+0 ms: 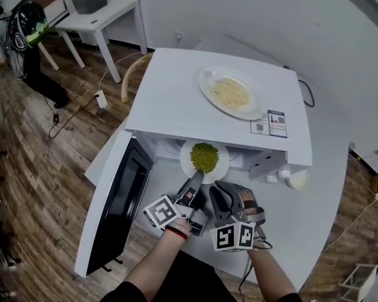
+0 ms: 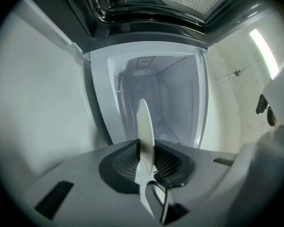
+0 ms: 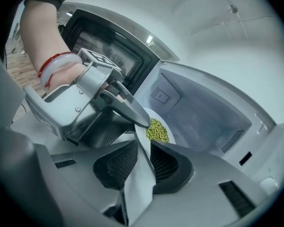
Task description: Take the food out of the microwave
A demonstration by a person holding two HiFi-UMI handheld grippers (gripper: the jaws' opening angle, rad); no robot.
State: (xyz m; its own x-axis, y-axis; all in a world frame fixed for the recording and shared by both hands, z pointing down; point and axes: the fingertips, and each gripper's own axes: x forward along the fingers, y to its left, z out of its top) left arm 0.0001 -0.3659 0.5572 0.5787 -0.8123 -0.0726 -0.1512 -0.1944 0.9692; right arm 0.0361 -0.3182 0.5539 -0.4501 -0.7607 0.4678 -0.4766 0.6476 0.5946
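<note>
Peas (image 1: 205, 157) lie on a plate (image 1: 186, 164) at the mouth of the microwave (image 1: 176, 99). The left tongs (image 2: 146, 160) and right tongs (image 3: 143, 150) are each closed on its near rim, side by side. Held by one edge only, the plate could sag at its far side and spill the peas.

We found the microwave (image 1: 170, 109) on the table (image 1: 321, 206), its door (image 1: 113, 200) swung open to the left and a noodle plate (image 1: 209, 85) on its top. The pea plate (image 1: 222, 168) sat at its mouth. Before it, the left gripper (image 1: 196, 180) and right gripper (image 1: 219, 191) stood side by side, each clamped on the near rim.
</note>
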